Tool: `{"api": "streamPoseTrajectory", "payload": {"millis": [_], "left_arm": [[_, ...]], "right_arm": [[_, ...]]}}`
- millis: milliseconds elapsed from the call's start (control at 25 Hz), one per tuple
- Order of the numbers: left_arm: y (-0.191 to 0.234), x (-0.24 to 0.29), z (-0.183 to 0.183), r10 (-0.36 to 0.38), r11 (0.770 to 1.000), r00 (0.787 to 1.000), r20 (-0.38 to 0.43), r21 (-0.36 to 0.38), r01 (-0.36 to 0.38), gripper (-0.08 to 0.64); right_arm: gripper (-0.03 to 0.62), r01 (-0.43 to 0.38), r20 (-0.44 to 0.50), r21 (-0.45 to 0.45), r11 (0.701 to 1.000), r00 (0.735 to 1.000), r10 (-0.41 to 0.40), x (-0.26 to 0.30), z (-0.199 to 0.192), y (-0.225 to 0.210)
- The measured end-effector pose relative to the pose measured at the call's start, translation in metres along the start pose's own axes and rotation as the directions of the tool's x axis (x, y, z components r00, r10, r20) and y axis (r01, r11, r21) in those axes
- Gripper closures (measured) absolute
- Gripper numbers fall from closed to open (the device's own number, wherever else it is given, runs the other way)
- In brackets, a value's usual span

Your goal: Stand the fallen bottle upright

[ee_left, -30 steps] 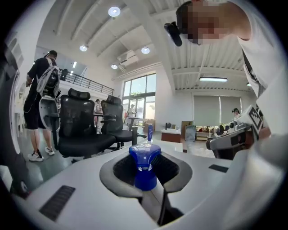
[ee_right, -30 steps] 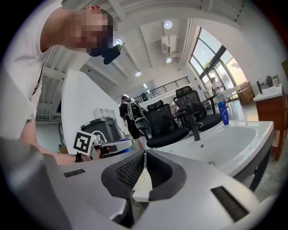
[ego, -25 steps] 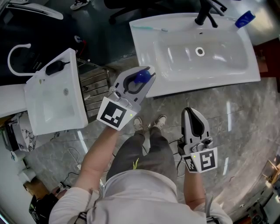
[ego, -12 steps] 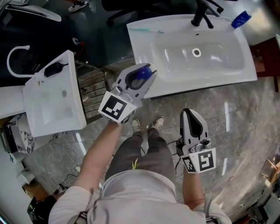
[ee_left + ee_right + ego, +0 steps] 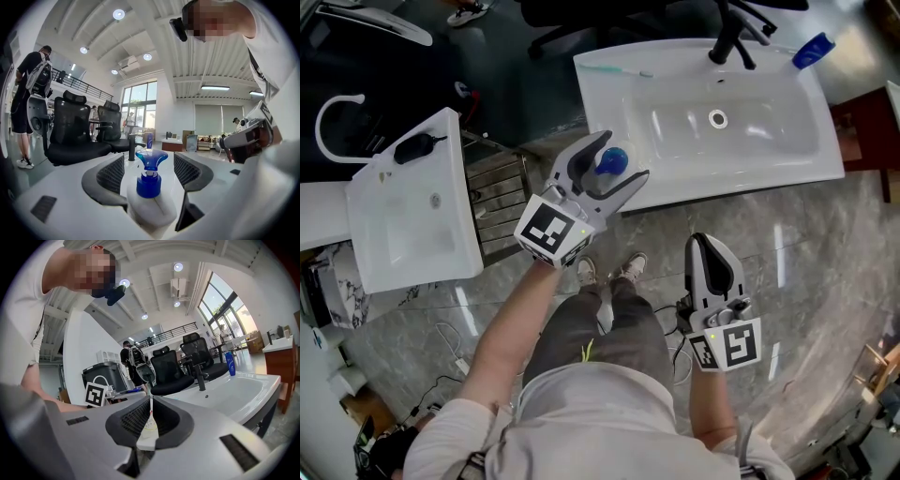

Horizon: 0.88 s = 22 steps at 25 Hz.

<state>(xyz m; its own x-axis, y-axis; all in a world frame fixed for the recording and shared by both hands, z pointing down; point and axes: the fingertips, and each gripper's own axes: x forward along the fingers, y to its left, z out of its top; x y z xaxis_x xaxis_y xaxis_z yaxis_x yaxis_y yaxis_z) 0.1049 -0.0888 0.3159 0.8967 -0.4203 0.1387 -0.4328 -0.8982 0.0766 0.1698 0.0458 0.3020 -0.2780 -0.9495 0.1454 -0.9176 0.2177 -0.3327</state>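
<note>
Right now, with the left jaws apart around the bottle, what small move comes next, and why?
Probably draw the left gripper straight back. Its jaws stand apart, the bottle looks upright between them on the sink edge, so only a retreat without nudging it remains.

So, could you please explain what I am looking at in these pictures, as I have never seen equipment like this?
There is no robot here: a person holds a pair of tongs in each hand. One picture comes from a camera on the person's head, looking steeply down; the other two come from cameras riding on the tongs, looking along their jaws. Below is a white sink with a black tap. The left tongs are open, and a white bottle with a blue pump stands upright between the jaws, apparently on the sink's near corner. The right tongs are shut and empty, held over the floor. A second blue bottle stands at the sink's far corner.
</note>
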Motion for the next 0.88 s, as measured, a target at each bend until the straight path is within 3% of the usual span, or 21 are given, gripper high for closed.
{"api": "streamPoseTrajectory", "payload": {"millis": [240, 600, 880], "left_arm": [[-0.013, -0.020, 0.006, -0.029, 0.999, 1.000, -0.013, -0.026, 0.029, 0.229], [-0.010, -0.064, 0.031, 0.006, 0.999, 1.000, -0.002, -0.042, -0.007, 0.232], [-0.008, -0.106, 0.046, 0.020, 0.998, 1.000, -0.001, -0.055, -0.020, 0.379]], "right_arm": [[0.549, -0.003, 0.008, -0.029, 1.000, 1.000, 0.003, 0.000, 0.015, 0.014], [0.549, -0.013, 0.024, -0.079, 0.997, 1.000, 0.015, -0.002, 0.042, 0.052], [0.549, -0.001, 0.042, -0.133, 0.991, 0.999, 0.006, -0.008, 0.067, 0.090]]}}
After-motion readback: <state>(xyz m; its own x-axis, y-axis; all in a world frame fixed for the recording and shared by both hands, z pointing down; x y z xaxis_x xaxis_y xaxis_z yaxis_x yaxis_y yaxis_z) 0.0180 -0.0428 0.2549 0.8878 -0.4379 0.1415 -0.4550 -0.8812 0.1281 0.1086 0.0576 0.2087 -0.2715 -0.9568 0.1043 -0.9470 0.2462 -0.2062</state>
